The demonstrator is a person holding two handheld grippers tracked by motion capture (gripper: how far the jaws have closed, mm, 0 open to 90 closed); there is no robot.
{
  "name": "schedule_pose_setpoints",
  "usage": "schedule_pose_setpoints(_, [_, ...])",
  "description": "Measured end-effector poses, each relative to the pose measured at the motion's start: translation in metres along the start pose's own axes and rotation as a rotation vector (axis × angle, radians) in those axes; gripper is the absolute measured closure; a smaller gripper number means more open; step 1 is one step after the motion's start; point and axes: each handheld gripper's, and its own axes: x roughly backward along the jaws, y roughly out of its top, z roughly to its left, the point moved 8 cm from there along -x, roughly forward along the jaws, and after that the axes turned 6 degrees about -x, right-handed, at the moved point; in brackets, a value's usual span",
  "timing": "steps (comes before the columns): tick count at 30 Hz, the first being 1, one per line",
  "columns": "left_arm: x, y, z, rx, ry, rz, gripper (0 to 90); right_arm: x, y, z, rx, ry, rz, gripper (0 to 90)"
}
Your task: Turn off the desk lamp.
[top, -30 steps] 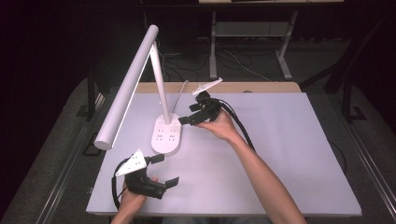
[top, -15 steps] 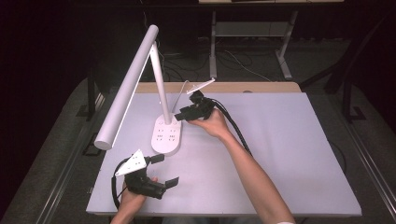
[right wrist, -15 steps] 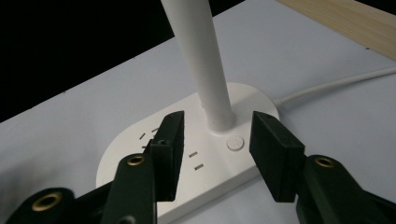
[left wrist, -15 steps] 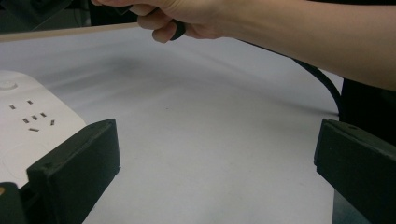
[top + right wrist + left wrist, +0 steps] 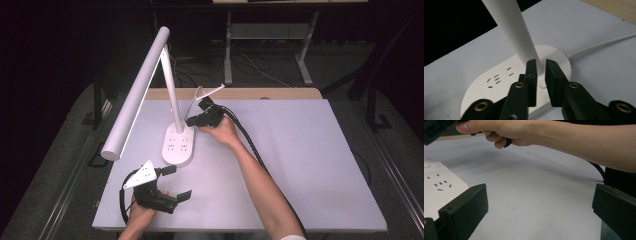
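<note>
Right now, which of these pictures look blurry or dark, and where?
High view: the white tabletop is evenly lit and the surroundings fall to black. Left gripper view: the person's hand at the top looks soft. Right gripper view: the white lamp base is crisp, with blackness behind.

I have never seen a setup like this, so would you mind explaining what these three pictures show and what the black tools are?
There is no robot here. A person sits at a table and holds a black two-jaw tool in each hand.

The high view looks down from above the person's side. The other two pictures come from small cameras that ride on the tools and look along their jaws.

The only thing on the table is a white desk lamp: an oval base with sockets, a slanted pole and a long light bar, with a white cable running off the back.

The left hand-held gripper rests near the table's front edge, jaws wide apart, holding nothing. The right hand-held gripper is over the base beside the pole's foot, jaws nearly closed with a narrow gap, gripping nothing; a small round button shows between them.
</note>
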Motion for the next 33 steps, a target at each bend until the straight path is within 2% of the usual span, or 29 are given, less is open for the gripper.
schedule_pose_setpoints(2, [0.0, 0.0, 0.0, 0.0, 0.0, 0.002, 0.0, -0.005, -0.002, -0.002, -0.012, 0.014, -0.006, 88.9])
schedule_pose_setpoints(4, [0.0, 0.0, 0.0, -0.003, 0.0, 0.0, 0.0, -0.006, -0.002, -0.004, -0.014, 0.012, -0.004, 90.0])
schedule_pose_setpoints(8, [0.001, 0.0, 0.001, -0.001, 0.001, 0.0, 0.0, -0.014, -0.008, -0.011, -0.043, 0.009, 0.005, 90.0])
schedule_pose_setpoints(20, [0.001, 0.0, 0.002, -0.002, 0.001, 0.003, 0.0, -0.031, -0.017, -0.013, -0.071, 0.03, 0.028, 90.0])
schedule_pose_setpoints(25, [0.001, 0.0, 0.002, 0.002, 0.004, 0.003, 0.0, -0.032, -0.015, -0.008, -0.027, -0.019, 0.05, 90.0])
schedule_pose_setpoints(30, [0.0, 0.0, 0.001, -0.002, 0.0, 0.007, 0.0, -0.032, -0.017, -0.01, -0.051, -0.008, 0.035, 90.0])
schedule_pose_setpoints(33, [0.001, 0.0, 0.002, -0.002, 0.0, 0.006, 0.0, -0.033, -0.017, -0.009, -0.049, -0.012, 0.031, 90.0])
